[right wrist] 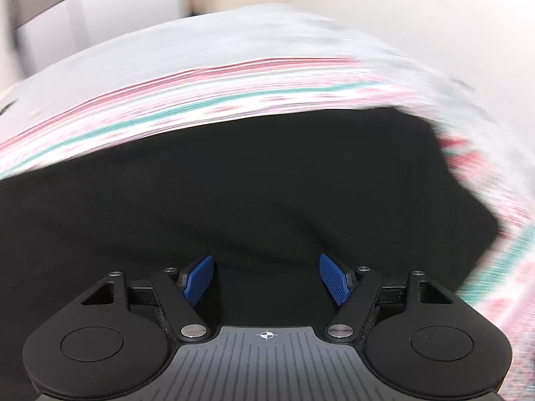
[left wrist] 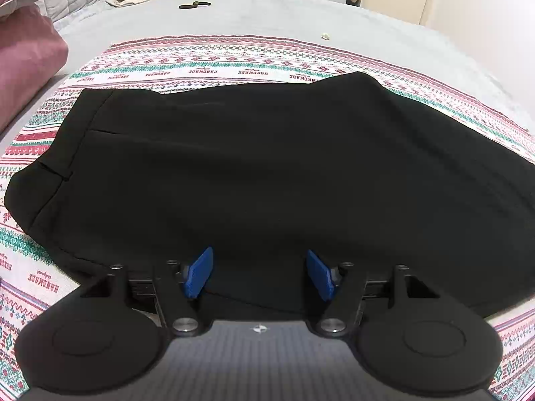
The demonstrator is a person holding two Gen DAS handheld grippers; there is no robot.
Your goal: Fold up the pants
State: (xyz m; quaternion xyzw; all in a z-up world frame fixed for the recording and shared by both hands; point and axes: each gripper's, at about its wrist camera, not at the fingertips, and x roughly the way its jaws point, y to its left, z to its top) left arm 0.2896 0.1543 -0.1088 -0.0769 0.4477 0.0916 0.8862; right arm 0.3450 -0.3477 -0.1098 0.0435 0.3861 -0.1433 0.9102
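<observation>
pants (left wrist: pixel 267 173) folded into compact stack on bed (left wrist: pixel 267 16) | left hand-held gripper (left wrist: pixel 260 275) and right hand-held gripper (right wrist: pixel 266 279) both spread, empty | remaining: little, maybe smoothing

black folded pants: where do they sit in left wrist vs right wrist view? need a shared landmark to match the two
Left wrist: the black folded fabric pants fill the middle, edge to edge, running down to the open left gripper.
Right wrist: the pants fill the centre and left, blurred, ahead of the open right gripper.
Shared landmark: the pink, teal and white patterned cloth under the pants, showing beyond their far edge.
</observation>
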